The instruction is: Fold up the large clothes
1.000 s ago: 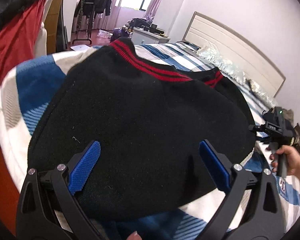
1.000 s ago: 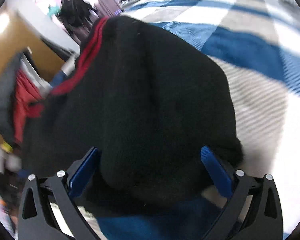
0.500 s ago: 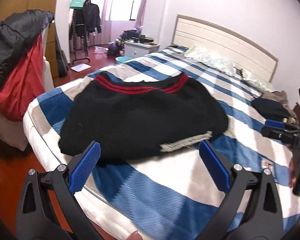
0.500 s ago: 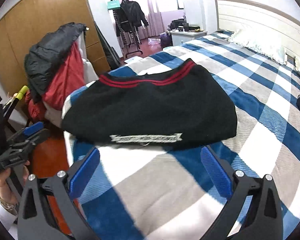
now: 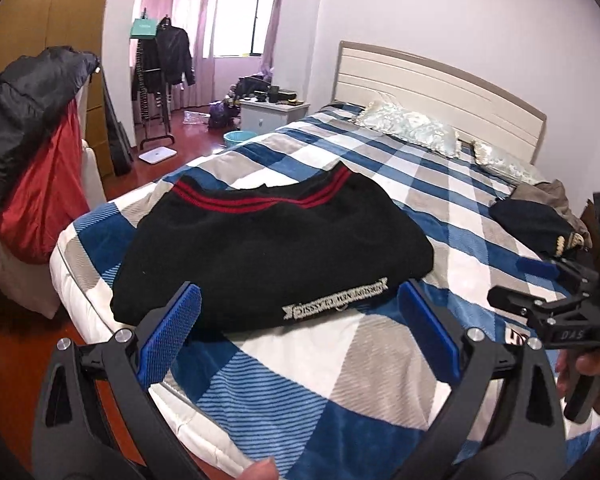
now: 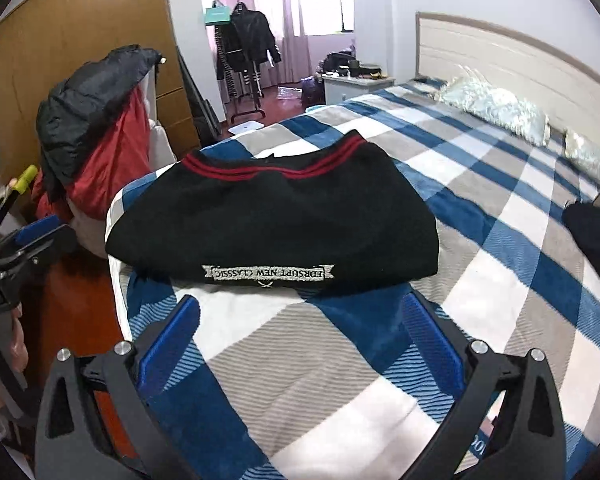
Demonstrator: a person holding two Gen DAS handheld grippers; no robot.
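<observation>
The folded black sweater (image 5: 272, 252) lies near the bed's (image 5: 380, 364) foot corner, its left side close to the mattress edge, with bare blanket in front and to its right. The left gripper (image 5: 298, 330) and right gripper (image 6: 300, 344) hover short of it, fingers spread wide, holding and touching nothing.

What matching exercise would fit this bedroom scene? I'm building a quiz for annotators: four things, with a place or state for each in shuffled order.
Things:
1. black sweater
2. pale pillow
3. red garment
4. left gripper

Places or states:
A. by the headboard
B. jaws wide apart, holding nothing
C. folded at the bed's foot corner
D. draped beside the bed under a black jacket

Pairs: 1-C, 2-A, 3-D, 4-B
</observation>
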